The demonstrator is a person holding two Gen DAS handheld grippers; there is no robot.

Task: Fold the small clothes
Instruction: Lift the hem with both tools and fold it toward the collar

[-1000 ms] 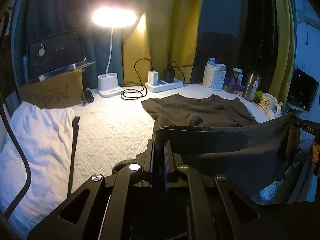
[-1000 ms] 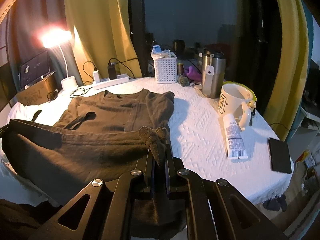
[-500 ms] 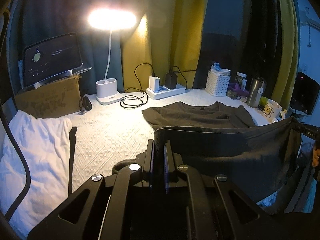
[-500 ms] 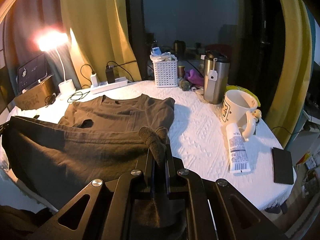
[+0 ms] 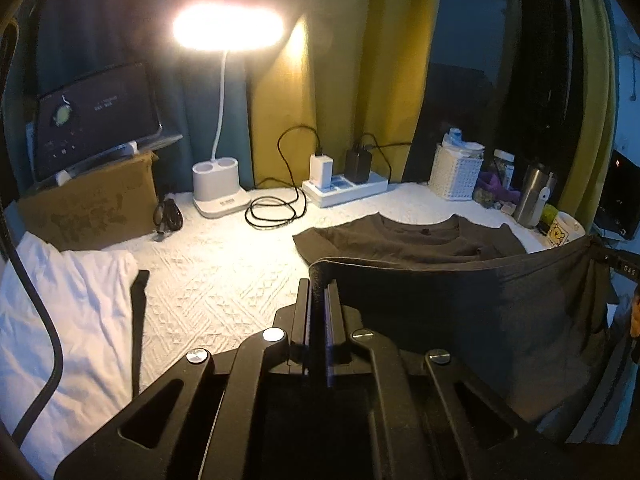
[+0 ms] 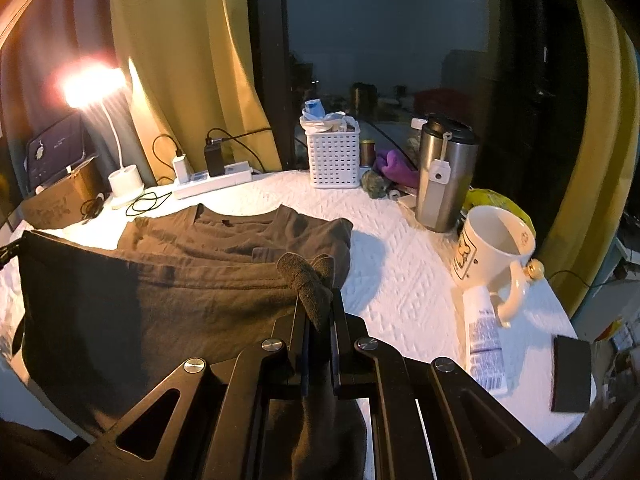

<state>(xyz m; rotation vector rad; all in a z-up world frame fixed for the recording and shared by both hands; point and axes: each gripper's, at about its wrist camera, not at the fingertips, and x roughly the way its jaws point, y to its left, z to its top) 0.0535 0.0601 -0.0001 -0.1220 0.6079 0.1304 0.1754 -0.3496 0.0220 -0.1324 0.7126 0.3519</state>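
Pinching opposite hem corners, left gripper and right gripper; dark shirt collar away.

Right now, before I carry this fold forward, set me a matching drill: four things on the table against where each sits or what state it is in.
Things:
1. dark shirt
2. white mug
3. desk lamp
4. white basket

States or places:
A. lit, at the back left
B. hem lifted, pinched at both corners by the tongs
C. beside the steel tumbler, above a tube
D. at the back, stuffed with small items

Pairs: 1-B, 2-C, 3-A, 4-D
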